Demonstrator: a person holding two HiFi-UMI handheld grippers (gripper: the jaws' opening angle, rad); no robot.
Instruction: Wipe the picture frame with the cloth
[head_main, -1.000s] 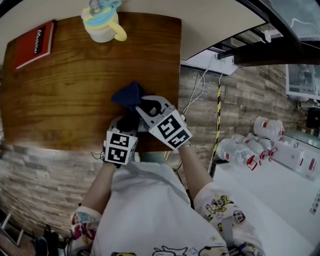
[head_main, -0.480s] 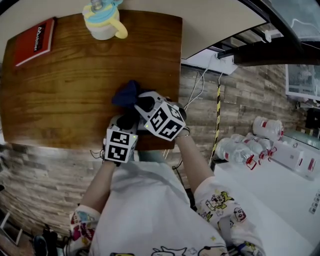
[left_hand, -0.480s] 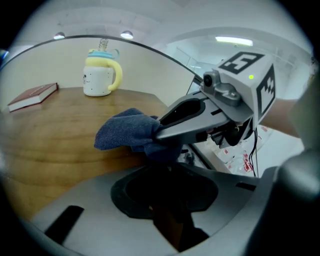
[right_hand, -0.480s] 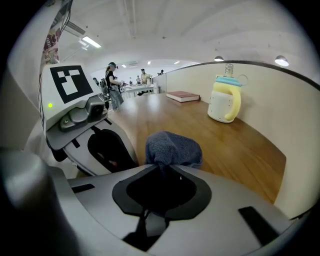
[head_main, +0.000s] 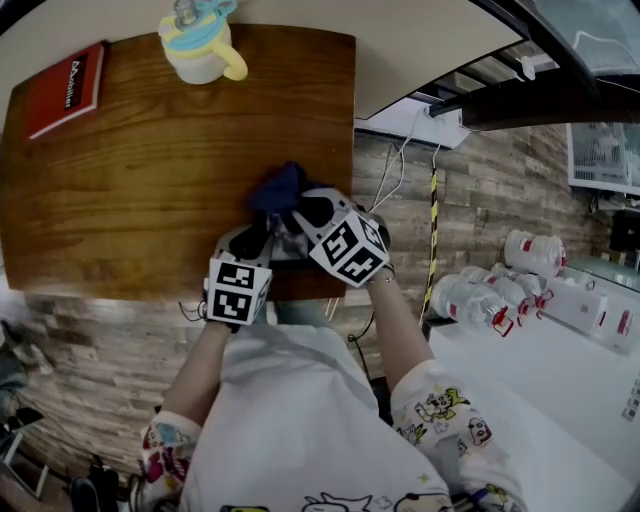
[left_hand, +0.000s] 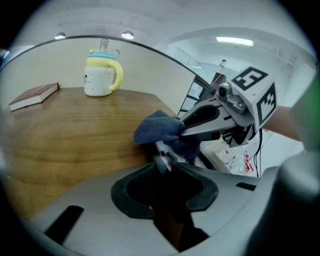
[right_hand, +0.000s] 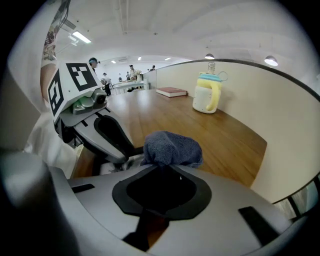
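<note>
Between right gripper's (right_hand: 166, 166) jaws — bunched terry cloth (right_hand: 172, 147); left gripper's (left_hand: 165, 169) — thin picture frame (left_hand: 161, 154)

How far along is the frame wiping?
Done: left gripper grips the frame, right gripper grips the cloth. In hand: cloth sits against the frame by the table edge. Remaining: how much is wiped doesn't show; expect more strokes.

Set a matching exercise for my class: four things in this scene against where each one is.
Things: 1 cloth; 2 book; 3 cup; 4 picture frame.
Places: A far left table corner; B in the jaws of the left gripper; C in the jaws of the right gripper; D table's far edge, right of the book.
Pairs: 1-C; 2-A; 3-D; 4-B.
</note>
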